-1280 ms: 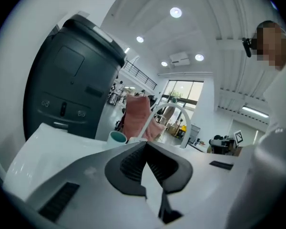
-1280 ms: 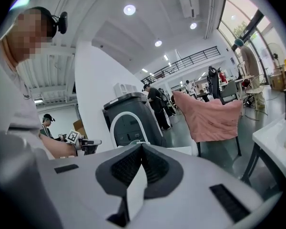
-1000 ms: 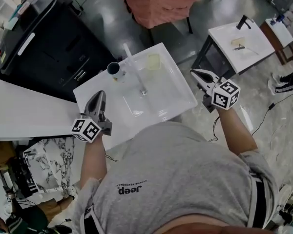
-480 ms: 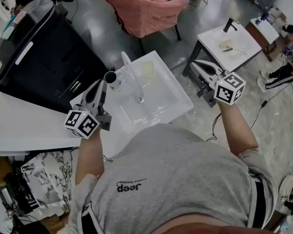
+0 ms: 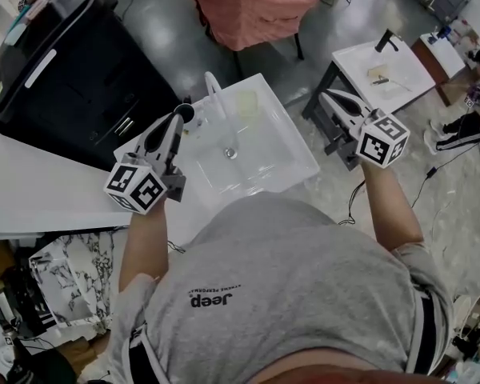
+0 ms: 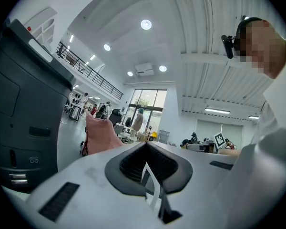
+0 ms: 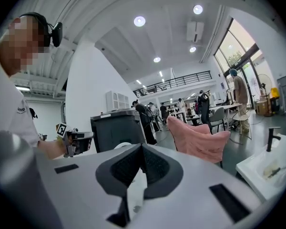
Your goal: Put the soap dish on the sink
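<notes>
Both grippers have come up off the basin over the last second and now sit higher and closer under the head camera, pointing roughly level. The left gripper (image 5: 176, 121) has its jaws pressed together with nothing between them; its own view shows only the room past the closed tips. The right gripper (image 5: 330, 97) is likewise clenched and empty.

The soap dish (image 5: 249, 102) lies on the far rim of the sink (image 5: 292, 154), below and ahead of the left gripper's tips and off to their right, just past the faucet (image 5: 214, 90). It is well left of the right gripper's tips. A dark cup (image 5: 186, 114) stands almost under the left tips.

Since the dish rests on the sink untouched while both tools lift clear, the task looks finished, and the hands seem to be backing away.
</notes>
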`<state>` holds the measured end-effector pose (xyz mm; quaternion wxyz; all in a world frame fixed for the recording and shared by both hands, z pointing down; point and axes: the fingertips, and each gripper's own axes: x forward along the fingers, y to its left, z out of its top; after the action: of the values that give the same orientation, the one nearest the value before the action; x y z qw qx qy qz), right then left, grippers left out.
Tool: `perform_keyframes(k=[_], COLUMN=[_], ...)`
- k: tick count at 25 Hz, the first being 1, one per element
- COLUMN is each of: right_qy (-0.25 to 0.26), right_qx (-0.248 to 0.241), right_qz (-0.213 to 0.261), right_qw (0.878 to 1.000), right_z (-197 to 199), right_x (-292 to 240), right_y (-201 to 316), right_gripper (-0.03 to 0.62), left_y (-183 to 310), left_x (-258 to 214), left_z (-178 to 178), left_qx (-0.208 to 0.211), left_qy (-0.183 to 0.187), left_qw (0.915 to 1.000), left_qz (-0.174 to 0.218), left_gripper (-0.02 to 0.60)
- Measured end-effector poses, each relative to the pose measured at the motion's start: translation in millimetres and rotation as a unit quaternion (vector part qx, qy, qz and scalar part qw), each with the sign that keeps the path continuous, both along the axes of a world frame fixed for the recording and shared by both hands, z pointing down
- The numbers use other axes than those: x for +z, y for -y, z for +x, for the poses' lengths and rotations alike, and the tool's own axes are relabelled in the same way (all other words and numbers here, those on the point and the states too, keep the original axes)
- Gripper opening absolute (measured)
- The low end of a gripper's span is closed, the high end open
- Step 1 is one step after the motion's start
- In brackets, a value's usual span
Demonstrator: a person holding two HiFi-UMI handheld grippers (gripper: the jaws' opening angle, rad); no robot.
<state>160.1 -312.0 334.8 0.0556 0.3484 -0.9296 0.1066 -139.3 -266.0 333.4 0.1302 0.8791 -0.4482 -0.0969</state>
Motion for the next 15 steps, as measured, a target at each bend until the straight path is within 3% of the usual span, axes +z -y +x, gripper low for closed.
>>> perform_keyframes(k=[15], right_qy=[-0.017], right_qx=[-0.001], right_qz=[0.014], right_qw=[1.0], right_z=[-1.2], right_x=[1.2], right_y=[10.6], right_gripper=[0.052], left_y=[4.4], left_x=[0.3], left_z=[2.0], left_qx=[-0.004], left_qy=[0.011], left_qw=[0.9999], left_qz=[0.002], left_gripper=[0.012])
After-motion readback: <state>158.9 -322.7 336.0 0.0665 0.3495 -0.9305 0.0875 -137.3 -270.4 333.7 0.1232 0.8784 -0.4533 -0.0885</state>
